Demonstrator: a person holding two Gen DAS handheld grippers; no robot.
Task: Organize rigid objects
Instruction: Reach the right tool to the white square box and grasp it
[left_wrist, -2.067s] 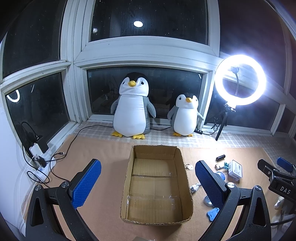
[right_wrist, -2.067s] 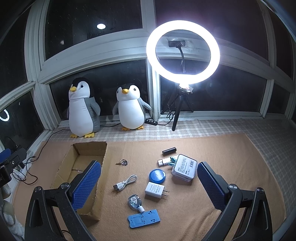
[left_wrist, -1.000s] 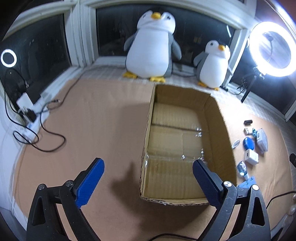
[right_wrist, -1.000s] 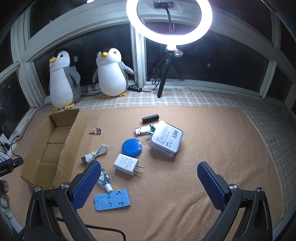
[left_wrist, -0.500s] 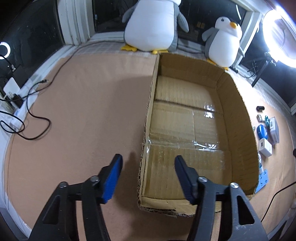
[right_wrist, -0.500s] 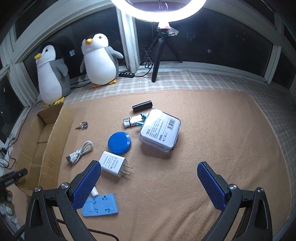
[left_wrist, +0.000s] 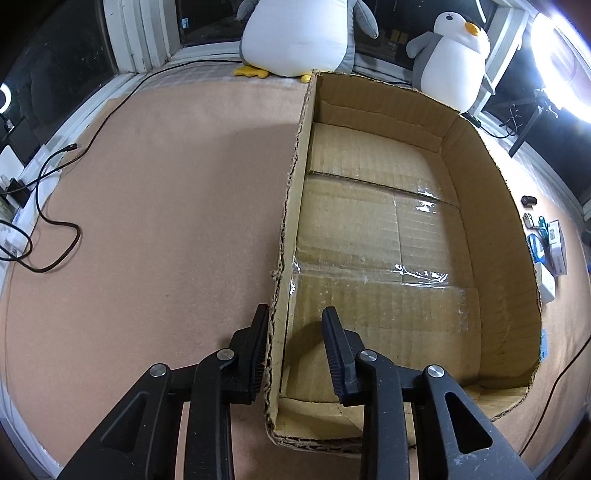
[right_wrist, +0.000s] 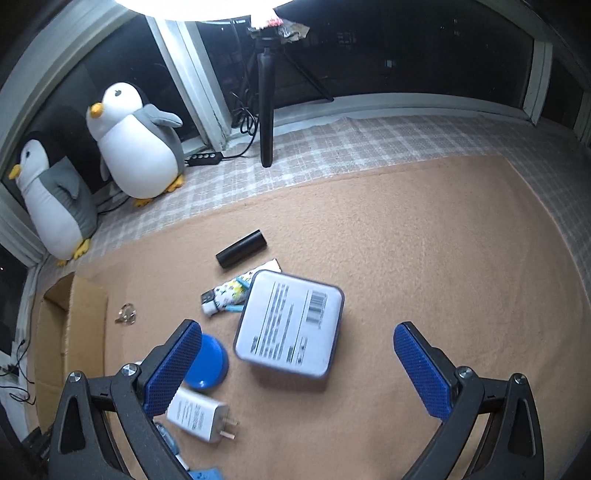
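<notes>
Cardboard box: one; plush penguins: two. Your left gripper has just closed, pinching its near-left wall. Your right gripper gapes empty above one labelled tin.

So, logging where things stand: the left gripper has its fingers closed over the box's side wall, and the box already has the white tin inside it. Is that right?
Not quite. The left gripper does have its fingers over the side wall of the cardboard box, but the left wrist view shows the box empty. The white tin lies on the mat in the right wrist view, between the right gripper's open fingers.
</notes>
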